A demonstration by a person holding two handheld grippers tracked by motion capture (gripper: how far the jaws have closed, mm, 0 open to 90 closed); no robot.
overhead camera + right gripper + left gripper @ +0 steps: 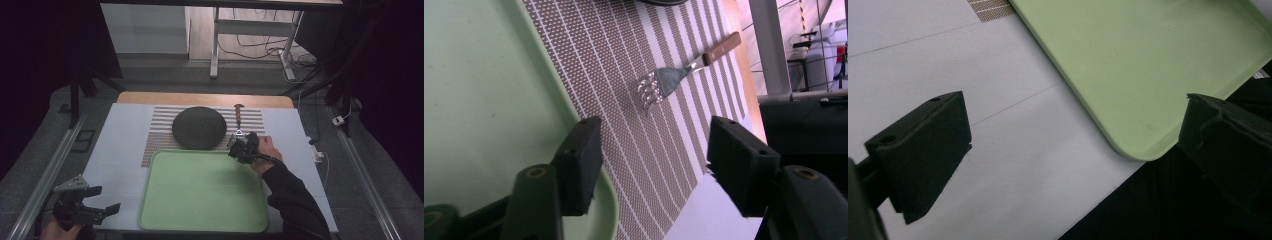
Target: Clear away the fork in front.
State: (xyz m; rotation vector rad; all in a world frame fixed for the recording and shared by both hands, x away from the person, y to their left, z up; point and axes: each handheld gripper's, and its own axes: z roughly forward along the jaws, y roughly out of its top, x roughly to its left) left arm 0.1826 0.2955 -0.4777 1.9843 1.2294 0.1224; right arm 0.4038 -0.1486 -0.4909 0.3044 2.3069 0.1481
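Observation:
A fork (239, 120) with a wooden handle lies on the striped brown placemat (160, 131), to the right of a dark round plate (198, 127). In the right gripper view the fork (674, 77) lies just ahead of the jaws, its tines toward them. My right gripper (236, 143) hovers open near the tines, at the far right corner of the green tray (200, 217). My left gripper (107, 210) stands open with nothing between its fingers at the table's near left corner, beside the tray's near left corner (1143, 150).
The white table cover (120, 150) lies under the placemat and tray. A table leg frame (216, 45) and cables (260, 50) stand on the floor beyond the table. Metal rails (45, 175) run along both sides.

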